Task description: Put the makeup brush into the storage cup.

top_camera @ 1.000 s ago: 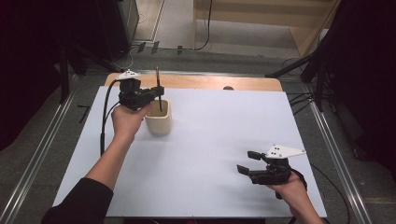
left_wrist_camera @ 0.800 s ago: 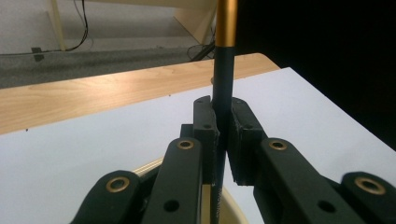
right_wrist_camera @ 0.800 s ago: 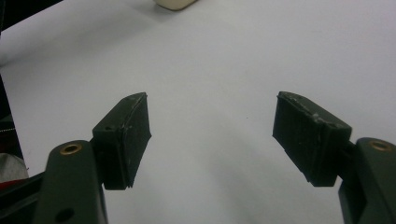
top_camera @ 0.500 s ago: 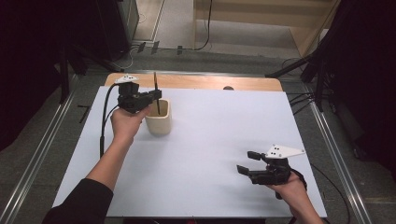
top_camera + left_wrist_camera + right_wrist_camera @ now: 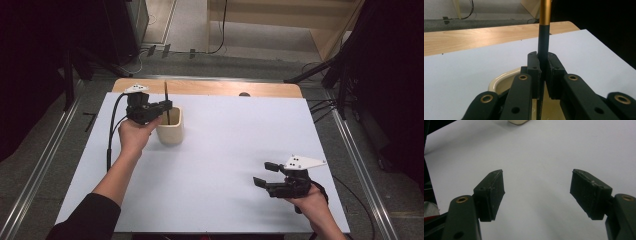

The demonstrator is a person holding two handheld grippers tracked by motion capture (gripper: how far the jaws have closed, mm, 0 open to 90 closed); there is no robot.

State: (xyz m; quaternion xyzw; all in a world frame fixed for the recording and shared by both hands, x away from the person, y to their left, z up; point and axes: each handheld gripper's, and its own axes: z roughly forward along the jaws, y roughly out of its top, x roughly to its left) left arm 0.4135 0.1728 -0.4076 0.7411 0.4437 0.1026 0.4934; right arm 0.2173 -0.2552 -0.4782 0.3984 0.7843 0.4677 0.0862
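A slim dark stick with a gold upper part (image 5: 166, 92) stands upright, its lower end inside a cream cup (image 5: 172, 131) at the back left of the white sheet. My left gripper (image 5: 167, 106) hovers over the cup's rim and is shut on the stick. In the left gripper view the pads clamp the dark shaft (image 5: 543, 37) just above the cup's rim (image 5: 499, 82), and my left gripper (image 5: 543, 62) hides the stick's lower end. My right gripper (image 5: 261, 173) rests low near the front right, open and with nothing in it; its jaws (image 5: 537, 187) stand wide over bare sheet.
The white sheet (image 5: 225, 150) covers most of the table, and a wooden strip (image 5: 210, 89) shows along its far edge. A black cable (image 5: 111, 135) trails from the left gripper down the left side. Metal rails and dark floor border the table.
The left gripper and the stick have sunk a little toward the cup. The right gripper has stayed where it was.
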